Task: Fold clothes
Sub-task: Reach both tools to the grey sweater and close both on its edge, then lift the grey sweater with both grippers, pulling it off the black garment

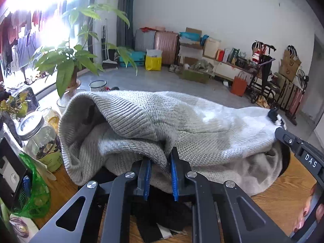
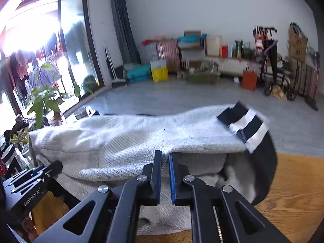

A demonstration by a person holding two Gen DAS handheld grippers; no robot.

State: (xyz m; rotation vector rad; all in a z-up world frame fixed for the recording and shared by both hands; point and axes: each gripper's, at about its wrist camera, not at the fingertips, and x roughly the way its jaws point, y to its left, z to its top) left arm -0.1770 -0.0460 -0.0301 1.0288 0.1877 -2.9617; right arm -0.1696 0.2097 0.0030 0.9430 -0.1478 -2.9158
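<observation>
A light grey knit sweater (image 1: 182, 121) lies bunched and partly lifted over the wooden table (image 1: 283, 184). My left gripper (image 1: 160, 158) is shut on a fold of its near edge, with cloth between the blue pads. In the right wrist view the sweater (image 2: 131, 141) spans the frame, with a black-and-white striped cuff (image 2: 247, 127) at its right end. My right gripper (image 2: 165, 158) is shut on the sweater's front hem. Each gripper shows in the other's view: the right gripper's body (image 1: 299, 147) at the right edge, the left gripper's body (image 2: 30, 180) at the lower left.
Glass jars (image 1: 38, 135), a green net bag (image 1: 34, 198) and a potted plant (image 1: 66, 60) crowd the table's left side. Black cloth (image 1: 168, 208) lies under my left gripper. A hand's fingers (image 1: 307, 208) hold the right gripper. Bare wood (image 2: 293, 192) lies right of the sweater.
</observation>
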